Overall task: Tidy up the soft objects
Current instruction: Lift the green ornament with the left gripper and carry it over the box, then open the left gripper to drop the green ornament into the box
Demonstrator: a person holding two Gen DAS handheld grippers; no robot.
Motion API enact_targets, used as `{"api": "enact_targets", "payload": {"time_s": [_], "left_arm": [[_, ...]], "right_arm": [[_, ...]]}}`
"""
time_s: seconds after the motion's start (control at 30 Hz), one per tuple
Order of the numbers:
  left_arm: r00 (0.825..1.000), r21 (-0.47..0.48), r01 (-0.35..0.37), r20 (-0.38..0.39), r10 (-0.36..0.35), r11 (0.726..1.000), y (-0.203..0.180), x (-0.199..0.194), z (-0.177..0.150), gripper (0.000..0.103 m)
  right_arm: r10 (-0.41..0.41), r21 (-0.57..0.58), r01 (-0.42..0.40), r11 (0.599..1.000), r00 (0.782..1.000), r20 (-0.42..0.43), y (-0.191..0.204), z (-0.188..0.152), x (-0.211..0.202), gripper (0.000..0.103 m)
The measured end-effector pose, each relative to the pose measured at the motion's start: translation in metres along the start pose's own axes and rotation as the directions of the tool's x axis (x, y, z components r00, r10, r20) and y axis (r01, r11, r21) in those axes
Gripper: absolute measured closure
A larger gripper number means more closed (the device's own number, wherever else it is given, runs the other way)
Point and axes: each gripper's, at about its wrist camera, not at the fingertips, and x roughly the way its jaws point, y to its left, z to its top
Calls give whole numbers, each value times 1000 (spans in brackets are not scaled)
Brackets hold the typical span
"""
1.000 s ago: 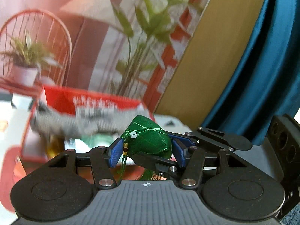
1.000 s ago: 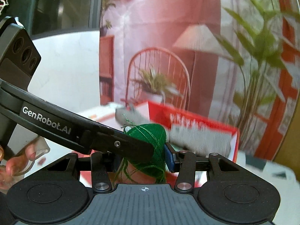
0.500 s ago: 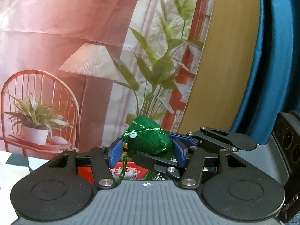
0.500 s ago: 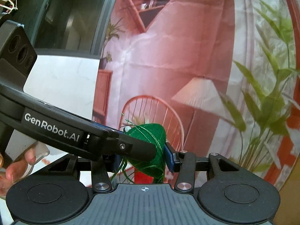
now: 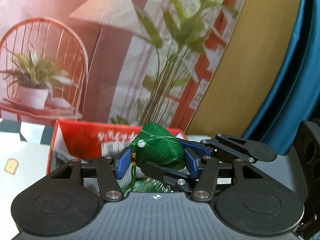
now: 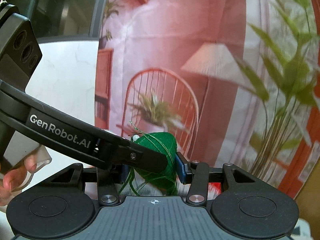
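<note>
Left tongs [image 5: 157,165] clamp green pouch [image 5: 160,146]; red box [image 5: 80,140] behind.

Red box [image 5: 80,138] interior mostly hidden behind left gripper [image 5: 158,160], printed lettering on box blurred, backdrop plant [image 5: 180,40] motion-smeared above box

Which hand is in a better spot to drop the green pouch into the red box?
Probably left. Both pinch the green pouch, but from the left gripper the red box lies open just ahead; the right gripper sees only a red sliver.

printed backdrop [image 5: 112,64] with chair, lamp, plants, blue curtain [image 5: 296,76]
</note>
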Motion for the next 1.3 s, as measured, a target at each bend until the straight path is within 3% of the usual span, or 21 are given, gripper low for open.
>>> {"api": "enact_targets", "payload": {"time_s": [0.3,0.7,0.9,0.97,1.07,1.2,1.3], "left_arm": [[994,34,0,-112,3,999,4,28,-20,43],[987,64,-30,-156,40,997,7,33,-30,42],[985,135,-98,-129,115,986,-2,23,-31,25],[983,147,-121,-118,138,982,-4,18,-30,18],[979,158,-159,-100,176,975,-4,11,-29,13],[972,162,-203,-83,218,966,-4,3,-28,8],[966,164,-238,-65,252,957,-3,-6,-28,7]], "right_arm": [[15,82,-6,997,995,-98,-5,-41,10,60],[22,184,14,983,981,-191,-7,-57,18,59],[-30,204,81,976,969,-244,-7,-64,18,41],[-56,196,116,974,956,-287,-8,-65,18,38],[-100,198,166,966,947,-307,-10,-65,15,29],[-161,202,234,951,933,-322,-15,-64,8,7],[-208,211,286,935,922,-326,-21,-63,1,1]]}}
